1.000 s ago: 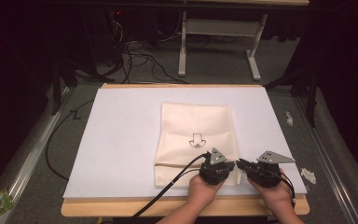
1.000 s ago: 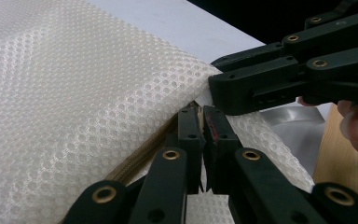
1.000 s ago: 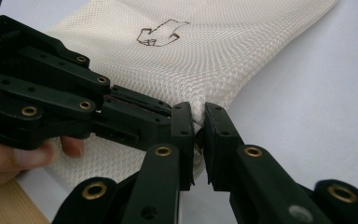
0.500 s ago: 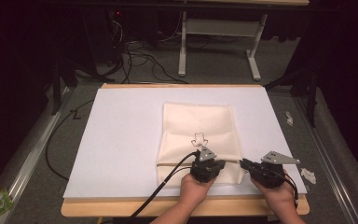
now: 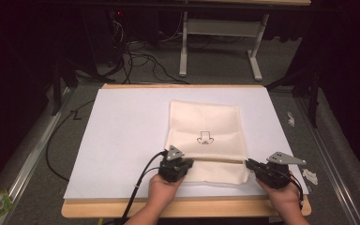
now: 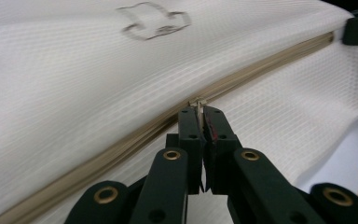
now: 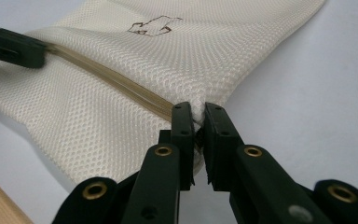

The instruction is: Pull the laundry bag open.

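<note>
Mesh bag (image 5: pixel 205 140) lies flat on the white sheet (image 5: pixel 122 140), center-right of the high view. My left gripper (image 6: pixel 200 109) is pinched tight on the zipper pull (image 6: pixel 196 101) to run it along the zipper (image 5: pixel 218 160) — my right gripper (image 7: pixel 195 116) clamps the bag's edge at the zipper's end, lower right, likely as an anchor against the pull.

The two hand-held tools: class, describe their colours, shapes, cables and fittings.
Both tools, left tool and right tool, are black, each topped by a grey three-cornered plate. Their jaws are flat black bars with brass-coloured rivets. Black cables trail from the left one. No sleeves show.
</note>
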### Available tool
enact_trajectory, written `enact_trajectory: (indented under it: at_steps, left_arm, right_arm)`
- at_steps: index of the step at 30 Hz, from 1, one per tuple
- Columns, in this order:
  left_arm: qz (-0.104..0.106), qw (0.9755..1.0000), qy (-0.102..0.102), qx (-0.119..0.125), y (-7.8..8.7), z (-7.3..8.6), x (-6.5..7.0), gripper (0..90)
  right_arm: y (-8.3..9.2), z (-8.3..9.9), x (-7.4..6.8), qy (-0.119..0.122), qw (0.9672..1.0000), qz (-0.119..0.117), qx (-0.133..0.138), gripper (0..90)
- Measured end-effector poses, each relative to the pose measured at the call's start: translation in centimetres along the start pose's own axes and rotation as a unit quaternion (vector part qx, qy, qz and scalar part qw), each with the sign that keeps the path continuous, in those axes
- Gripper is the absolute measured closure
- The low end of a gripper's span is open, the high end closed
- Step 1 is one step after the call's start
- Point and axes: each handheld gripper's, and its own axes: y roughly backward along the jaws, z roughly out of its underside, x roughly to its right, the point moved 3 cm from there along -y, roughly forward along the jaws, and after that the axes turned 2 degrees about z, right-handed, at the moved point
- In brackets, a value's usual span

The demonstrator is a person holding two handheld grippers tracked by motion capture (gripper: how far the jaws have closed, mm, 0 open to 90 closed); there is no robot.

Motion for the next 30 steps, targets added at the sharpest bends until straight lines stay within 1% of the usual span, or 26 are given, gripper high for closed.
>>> enact_trajectory:
  at_steps: [1, 2, 3, 5, 6, 7, 8, 9, 10, 11, 12, 13, 14, 15, 16, 18, 20, 22, 23, 24, 25, 26, 27, 28, 29, 30]
  left_arm:
    - [-0.005, 1.0000, 0.003, -0.002, 0.7, 0.2, -0.6, 87.5]
    - [-0.012, 0.9999, 0.002, -0.004, 1.4, 0.4, -1.3, 87.4]
    - [-0.023, 0.9997, 0.001, -0.006, 2.4, 0.7, -1.9, 87.5]
    - [-0.032, 0.9994, 0.006, -0.006, 3.8, 1.2, -3.1, 87.5]
    - [-0.041, 0.9991, 0.009, -0.003, 4.7, 1.9, -4.0, 87.5]
    - [-0.041, 0.9991, 0.009, -0.003, 4.7, 1.9, -4.0, 87.5]
    - [-0.038, 0.9992, 0.014, -0.001, 5.1, 2.4, -4.5, 87.5]
    - [-0.027, 0.9993, 0.026, -0.005, 5.4, 2.9, -4.9, 87.5]
    - [-0.027, 0.9993, 0.026, -0.006, 5.5, 2.9, -4.9, 87.5]
    - [-0.036, 0.9993, 0.011, -0.006, 5.6, 2.7, -4.8, 87.5]
    - [-0.037, 0.9993, 0.007, -0.004, 5.7, 2.6, -4.7, 87.5]
    - [-0.026, 0.9995, 0.014, -0.008, 5.7, 2.8, -4.7, 87.4]
    - [-0.026, 0.9995, 0.014, -0.008, 5.7, 2.8, -4.7, 87.5]
    - [-0.018, 0.9996, 0.007, -0.020, 5.4, 3.1, -4.5, 87.4]
    - [-0.018, 0.9996, 0.007, -0.020, 5.4, 3.1, -4.5, 87.4]
    - [-0.014, 0.9995, -0.006, -0.027, 5.3, 3.2, -3.9, 87.4]
    - [-0.014, 0.9995, -0.007, -0.028, 5.3, 3.2, -3.8, 87.3]
    - [-0.021, 0.9991, -0.013, -0.034, 5.3, 3.3, -3.9, 87.2]
    - [-0.025, 0.9989, -0.012, -0.036, 5.2, 3.4, -3.9, 87.1]
    - [-0.024, 0.9989, -0.008, -0.039, 5.2, 3.5, -4.0, 85.2]
    - [-0.024, 0.9990, -0.003, -0.038, 5.2, 3.6, -4.2, 85.2]
    - [-0.023, 0.9992, 0.005, -0.033, 5.3, 3.7, -4.4, 79.6]
    - [-0.023, 0.9994, 0.011, -0.023, 5.5, 3.6, -4.7, 73.6]
    - [-0.030, 0.9994, 0.012, -0.016, 5.8, 3.5, -5.0, 68.2]
    - [-0.040, 0.9991, 0.010, -0.005, 6.0, 3.3, -5.3, 61.4]
    - [-0.045, 0.9989, 0.009, 0.002, 6.3, 3.2, -5.5, 55.9]
  right_arm:
    - [0.0, 0.0, 0.1, -0.003, 1.0000, 0.002, -0.002, 84.5]
    - [0.0, 0.1, 0.3, -0.005, 1.0000, 0.003, -0.002, 84.5]
    - [0.0, 0.1, 0.4, -0.003, 1.0000, 0.004, -0.004, 84.6]
    - [0.0, 0.2, 0.6, -0.005, 0.9999, 0.010, -0.005, 84.6]
    - [0.0, 0.2, 0.9, -0.008, 0.9998, 0.015, -0.007, 84.6]
    - [-0.1, 0.2, 1.1, -0.005, 0.9998, 0.018, -0.007, 84.6]
    - [-0.1, 0.2, 1.1, -0.005, 0.9998, 0.018, -0.007, 84.6]
    - [-0.1, 0.2, 1.3, -0.008, 0.9998, 0.017, -0.007, 84.3]
    - [-0.2, 0.2, 1.5, -0.012, 0.9998, 0.011, -0.008, 84.1]
    - [-0.3, 0.2, 1.4, -0.010, 0.9998, 0.013, -0.012, 84.2]
    - [-0.5, 0.1, 1.2, -0.002, 0.9998, 0.019, -0.012, 84.2]
    - [-0.6, 0.0, 1.1, 0.002, 0.9995, 0.028, -0.010, 84.2]
    - [-0.6, 0.0, 1.1, 0.002, 0.9995, 0.028, -0.010, 84.2]
    - [-0.6, 0.1, 1.4, -0.003, 0.9995, 0.030, -0.012, 84.1]
    - [-0.6, 0.1, 1.4, -0.003, 0.9995, 0.030, -0.012, 84.1]
    - [-0.7, 0.4, 1.8, -0.008, 0.9992, 0.036, -0.018, 83.8]
    - [-0.6, 0.5, 1.9, -0.009, 0.9992, 0.035, -0.018, 83.5]
    - [-0.6, 0.6, 2.0, -0.013, 0.9993, 0.031, -0.020, 82.6]
    - [-0.7, 0.7, 1.9, -0.014, 0.9993, 0.028, -0.021, 81.8]
    - [-0.9, 0.9, 1.7, -0.010, 0.9993, 0.023, -0.029, 75.7]
    - [-0.9, 0.9, 1.7, -0.010, 0.9993, 0.023, -0.029, 75.7]
    - [-0.9, 1.0, 1.6, -0.010, 0.9993, 0.020, -0.030, 71.6]
    - [-0.9, 1.1, 1.5, -0.007, 0.9994, 0.018, -0.027, 66.8]
    - [-0.8, 1.1, 1.5, -0.001, 0.9997, 0.015, -0.018, 61.0]
    - [-0.5, 0.9, 1.5, -0.001, 0.9999, 0.013, -0.007, 54.4]
    - [-0.3, 0.7, 1.6, -0.004, 0.9998, 0.018, 0.007, 47.9]
